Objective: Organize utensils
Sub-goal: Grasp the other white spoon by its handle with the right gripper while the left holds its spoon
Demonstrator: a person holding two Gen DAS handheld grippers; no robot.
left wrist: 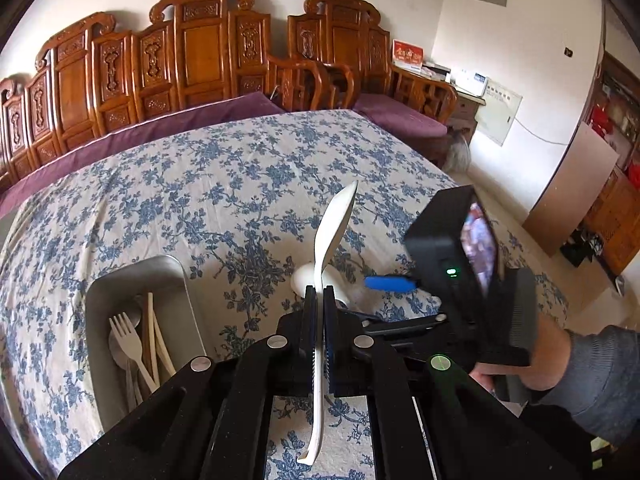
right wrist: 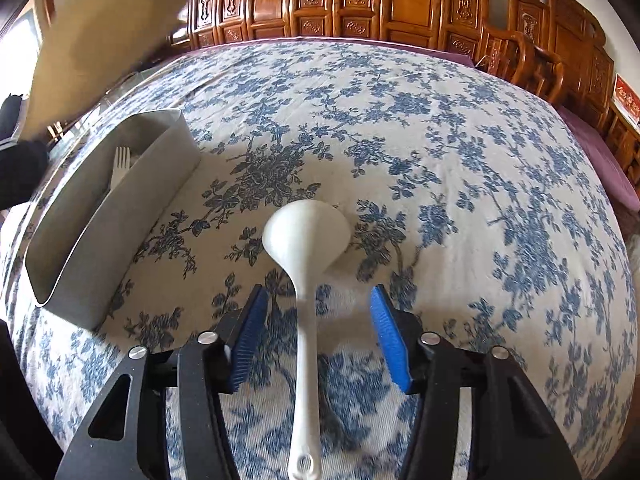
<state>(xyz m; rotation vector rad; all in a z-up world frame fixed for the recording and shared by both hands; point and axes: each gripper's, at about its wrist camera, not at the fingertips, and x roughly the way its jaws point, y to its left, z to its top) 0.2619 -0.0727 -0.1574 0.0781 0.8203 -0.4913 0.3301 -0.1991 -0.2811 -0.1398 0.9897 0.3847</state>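
Left wrist, spoon: a white spoon (left wrist: 328,248) stands on edge above the counter (left wrist: 200,184), bowl pointing away.
Left wrist, left gripper (left wrist: 319,300): fingers clamped tight on the spoon's handle.
Left wrist, tray (left wrist: 176,280): grey, to the left, holding a white fork (left wrist: 128,340), chopsticks and metal spoons.
Left wrist, only here: a hand (left wrist: 532,364) carrying the right gripper.
Right wrist, ladle (right wrist: 306,240): white, round bowl, lying flat on the floral cloth.
Right wrist, right gripper (right wrist: 318,304): blue fingers about half open, either side of the ladle's handle, not touching.
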